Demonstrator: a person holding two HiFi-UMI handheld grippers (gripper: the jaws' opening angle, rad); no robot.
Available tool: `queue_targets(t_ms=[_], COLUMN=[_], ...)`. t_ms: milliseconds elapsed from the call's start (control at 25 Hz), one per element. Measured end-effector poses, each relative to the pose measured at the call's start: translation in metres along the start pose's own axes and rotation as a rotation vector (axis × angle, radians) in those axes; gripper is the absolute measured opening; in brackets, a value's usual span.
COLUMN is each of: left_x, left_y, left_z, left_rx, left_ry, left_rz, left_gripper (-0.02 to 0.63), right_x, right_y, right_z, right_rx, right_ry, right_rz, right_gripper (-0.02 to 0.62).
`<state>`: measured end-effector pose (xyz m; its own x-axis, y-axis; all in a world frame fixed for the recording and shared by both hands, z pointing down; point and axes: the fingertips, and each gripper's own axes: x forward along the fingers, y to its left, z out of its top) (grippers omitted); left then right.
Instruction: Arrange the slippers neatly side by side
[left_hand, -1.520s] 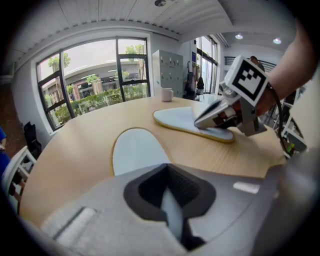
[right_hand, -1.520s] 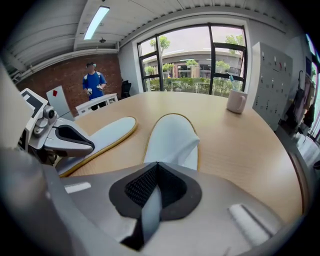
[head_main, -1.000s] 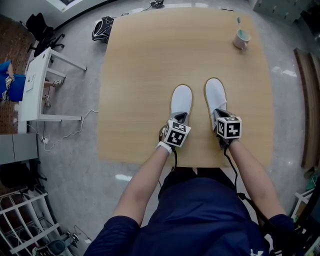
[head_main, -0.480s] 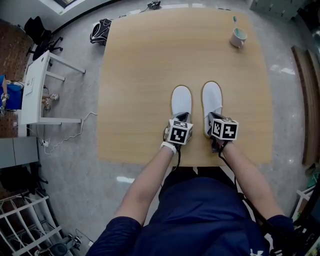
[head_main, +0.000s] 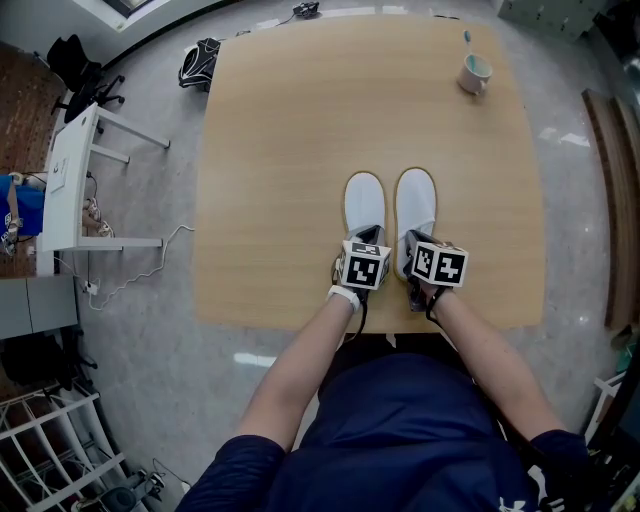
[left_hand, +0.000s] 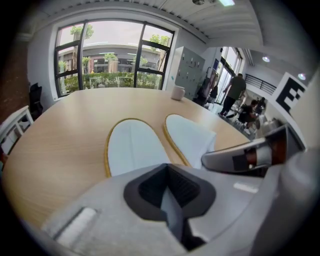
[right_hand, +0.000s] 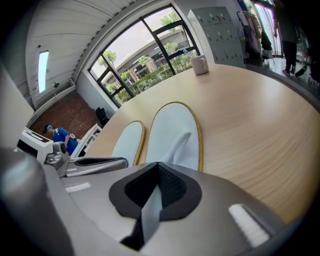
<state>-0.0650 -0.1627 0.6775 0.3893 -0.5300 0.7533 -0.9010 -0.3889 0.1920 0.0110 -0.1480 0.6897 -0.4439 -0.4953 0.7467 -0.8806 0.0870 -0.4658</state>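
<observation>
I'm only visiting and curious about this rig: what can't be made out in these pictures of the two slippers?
1. Heel ends of the left slipper and right slipper: in the head view the left gripper and right gripper cover them; in both gripper views the gripper bodies do.
2. What the mug holds: too small in the head view, side-on in the gripper views.
3. Soles: against the table in every view.

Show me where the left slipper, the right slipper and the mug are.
left slipper (head_main: 363, 200): head view, on its white toe end.
right slipper (head_main: 415, 195): head view, on its white toe end.
mug (head_main: 474, 72): head view, on its body, far right of the table.
</observation>
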Motion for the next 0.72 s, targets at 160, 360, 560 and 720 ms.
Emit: queue_targets(t_ms=[160, 360, 560, 720], left_x=[0.0015, 0.005, 0.0065, 0.0065], left_y=[-0.004, -0.0067, -0.0064, -0.0075], left_z=[0.0015, 0.0008, 0.0015, 0.0007], left_rx=[-0.011, 0.01, 0.019, 0.027], left_ry=[-0.008, -0.011, -0.014, -0.011], left_rz=[-0.001, -0.001, -0.003, -0.004], left_gripper=[0.005, 0.005, 0.005, 0.005], right_x=[0.0003, 0.0024, 0.0028, 0.0026], right_y=[0.003, 0.0083, 0.0084, 0.0096], right_z=[-0.0013, 0.0012, 0.0015, 0.0021], right_rx=[-0.001, -0.015, -0.011, -0.015], right_ry=[0.008, 0.007, 0.013, 0.007], right_rz=[0.014, 0.032, 0.035, 0.036], right_gripper=[0.011, 0.011, 0.011, 0.011])
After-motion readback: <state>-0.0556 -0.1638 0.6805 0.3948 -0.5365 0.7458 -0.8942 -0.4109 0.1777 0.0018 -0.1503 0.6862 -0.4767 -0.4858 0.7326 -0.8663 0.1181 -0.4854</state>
